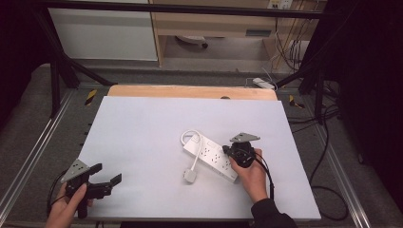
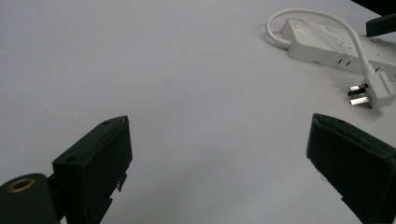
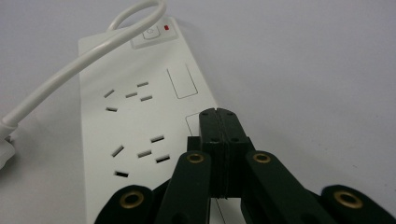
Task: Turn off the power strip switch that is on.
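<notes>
A white power strip (image 1: 209, 156) lies slantwise in the middle of the white table (image 1: 142, 128). Its short white cord (image 1: 190, 137) loops from the far end back to a plug (image 1: 190, 175) lying in front of it. My right gripper (image 1: 227, 151) hovers over the strip's near right end, jaws pressed together with nothing between them. In the right gripper view the shut tips (image 3: 218, 122) sit just above the strip (image 3: 135, 116), beside its sockets; a red light (image 3: 166, 28) shows by the switch. My left gripper (image 1: 108, 173) stands open at the table's front left, apart from strip (image 2: 327, 46) and plug (image 2: 379, 88).
A wooden board (image 1: 190, 91) runs along the table's far edge. Metal frame rails flank both sides. Cables (image 1: 328, 142) trail on the floor at the right, and another white strip (image 1: 263, 83) lies on the floor beyond the table.
</notes>
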